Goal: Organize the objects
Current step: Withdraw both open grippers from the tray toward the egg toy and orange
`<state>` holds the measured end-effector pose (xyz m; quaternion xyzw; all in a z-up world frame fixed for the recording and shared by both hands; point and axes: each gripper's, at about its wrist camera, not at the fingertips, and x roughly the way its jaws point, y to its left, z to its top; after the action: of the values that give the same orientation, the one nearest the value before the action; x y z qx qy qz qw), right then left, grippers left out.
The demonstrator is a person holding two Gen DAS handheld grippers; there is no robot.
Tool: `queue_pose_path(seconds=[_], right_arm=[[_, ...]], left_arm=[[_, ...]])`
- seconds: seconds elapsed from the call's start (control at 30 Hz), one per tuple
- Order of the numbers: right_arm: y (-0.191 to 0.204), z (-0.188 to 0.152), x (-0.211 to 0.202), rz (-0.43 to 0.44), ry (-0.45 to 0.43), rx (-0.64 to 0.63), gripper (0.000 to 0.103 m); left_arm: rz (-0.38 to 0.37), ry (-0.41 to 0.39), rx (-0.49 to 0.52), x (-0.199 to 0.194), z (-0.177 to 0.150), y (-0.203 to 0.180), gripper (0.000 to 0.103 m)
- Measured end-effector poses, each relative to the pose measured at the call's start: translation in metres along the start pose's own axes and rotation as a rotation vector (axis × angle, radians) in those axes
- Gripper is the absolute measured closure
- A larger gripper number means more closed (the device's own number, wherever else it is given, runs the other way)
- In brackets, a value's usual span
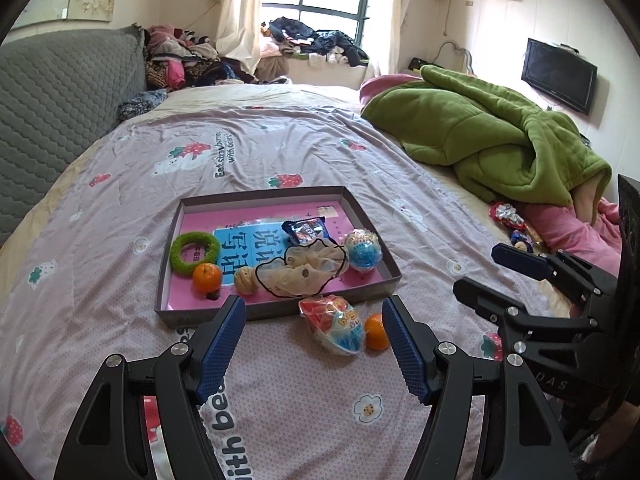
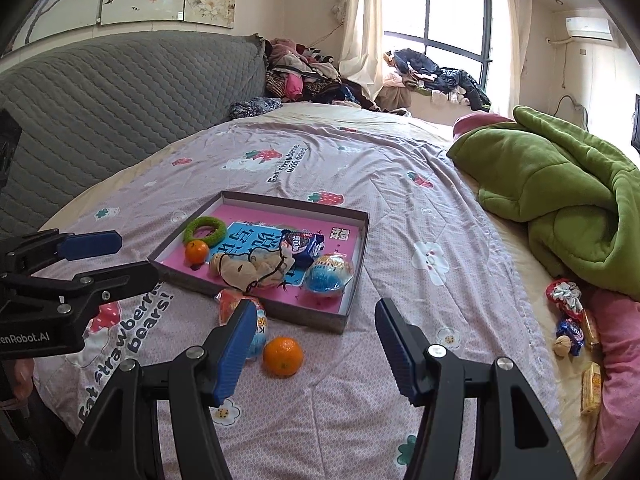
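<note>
Now you are hovering both grippers, left gripper point(image 1: 314, 344) and right gripper point(image 2: 316, 350), spread wide and empty, just short of the tray's point(image 1: 276, 312) near rim, with bare quilt point(image 2: 320, 420) lying beneath them.

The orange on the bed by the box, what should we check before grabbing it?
1. Right gripper open: ok, nothing between its fingers.
2. Left gripper open: ok, also holding nothing.
3. Loose orange easy to reach: ok, it lies on the bedspread outside the box, just ahead of the right gripper.
4. Nothing crowding it: not ok, the wrapped egg toy lies right beside it.
5. Room left in the box: ok, a bare pink patch shows near the far corner, though another orange, a green ring and other things already lie inside.
</note>
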<state>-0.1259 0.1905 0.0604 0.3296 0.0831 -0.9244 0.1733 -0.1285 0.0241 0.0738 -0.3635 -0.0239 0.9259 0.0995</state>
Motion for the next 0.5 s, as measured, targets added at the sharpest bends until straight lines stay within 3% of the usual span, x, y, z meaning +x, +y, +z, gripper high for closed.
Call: queue_pose_path(seconds=[0.5], right_arm=[[0.013, -0.023, 0.013, 0.013, 0.035, -0.055, 0.042]], left_arm=[[0.021, 0.032, -0.010, 0.015, -0.003, -0.003, 0.031]])
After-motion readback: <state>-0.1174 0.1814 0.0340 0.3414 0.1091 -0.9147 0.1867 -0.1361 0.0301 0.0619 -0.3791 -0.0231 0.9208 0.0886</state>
